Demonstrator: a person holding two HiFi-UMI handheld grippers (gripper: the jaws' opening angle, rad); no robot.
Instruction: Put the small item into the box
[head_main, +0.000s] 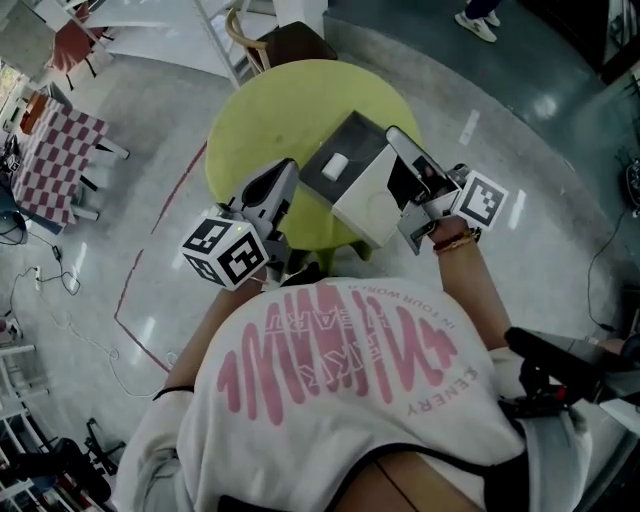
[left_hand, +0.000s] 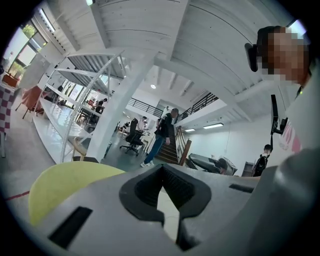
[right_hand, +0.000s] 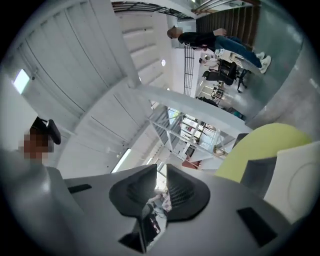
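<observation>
An open box (head_main: 358, 135) with a dark inside stands on the round yellow-green table (head_main: 265, 110). Its white lid (head_main: 375, 195) is folded toward me. A small white item (head_main: 335, 166) lies inside the box. My right gripper (head_main: 392, 133) reaches along the lid's right side, pointing up and away. In the right gripper view, my right gripper (right_hand: 160, 172) has its jaws drawn narrow on a thin glossy flat piece (right_hand: 145, 225); what it is I cannot tell. The box (right_hand: 257, 170) shows to its right. My left gripper (head_main: 285, 172) hangs left of the box, and in its own view my left gripper (left_hand: 162, 172) has its jaws together and empty.
A wooden chair (head_main: 270, 40) stands behind the table. A checkered table (head_main: 60, 150) is at the far left, with cables (head_main: 60, 280) on the floor. Someone's feet (head_main: 480, 20) show at top right. People (left_hand: 162, 132) stand by the stairs.
</observation>
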